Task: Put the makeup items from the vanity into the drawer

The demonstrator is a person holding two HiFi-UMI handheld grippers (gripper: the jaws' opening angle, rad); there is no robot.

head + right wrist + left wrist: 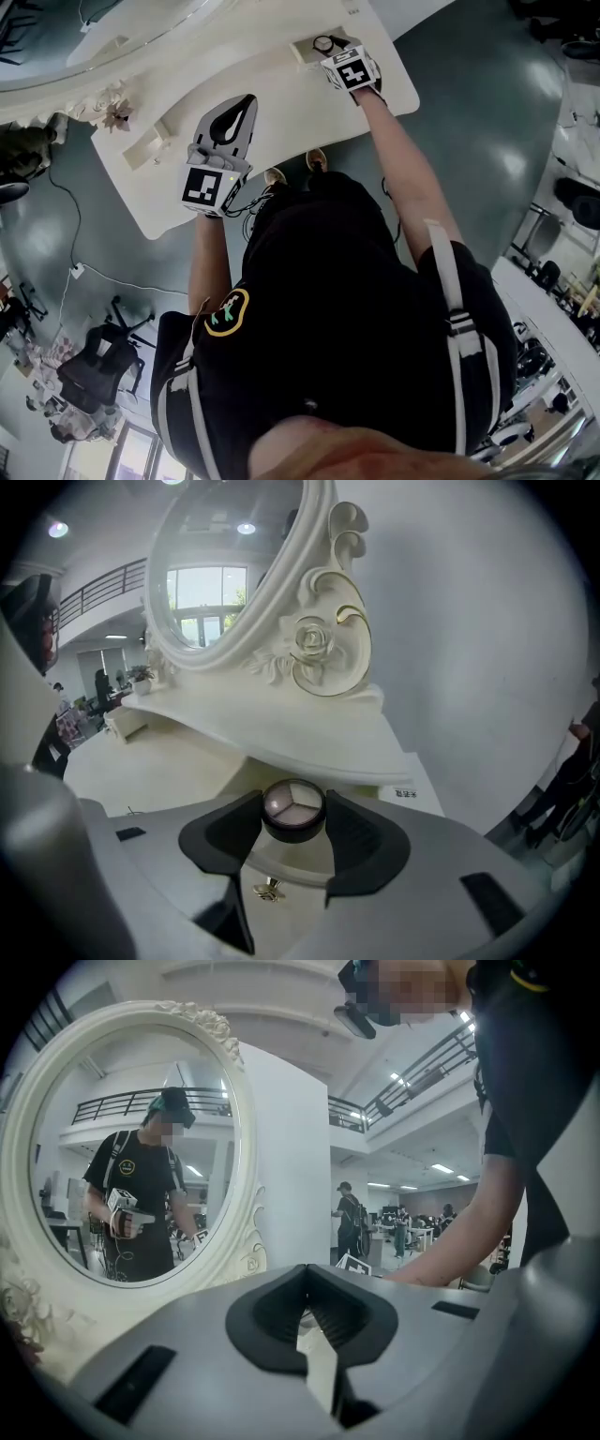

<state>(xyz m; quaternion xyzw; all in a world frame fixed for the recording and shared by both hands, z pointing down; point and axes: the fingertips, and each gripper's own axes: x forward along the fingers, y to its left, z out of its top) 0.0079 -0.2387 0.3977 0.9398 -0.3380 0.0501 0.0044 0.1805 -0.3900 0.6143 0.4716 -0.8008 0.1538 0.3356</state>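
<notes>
Black compact sits pinched in the right gripper over the far-right drawer; left gripper is pressed together, empty. Lower it level, release only once inside.

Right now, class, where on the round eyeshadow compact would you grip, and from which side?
Pinch the compact across its black rim at the widest line, from the lid side, as the right hand-held gripper does: a flat disc offers only opposite rim points.

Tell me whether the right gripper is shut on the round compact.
Shut on it: fingers of the right gripper press both sides of the round compact.
</notes>
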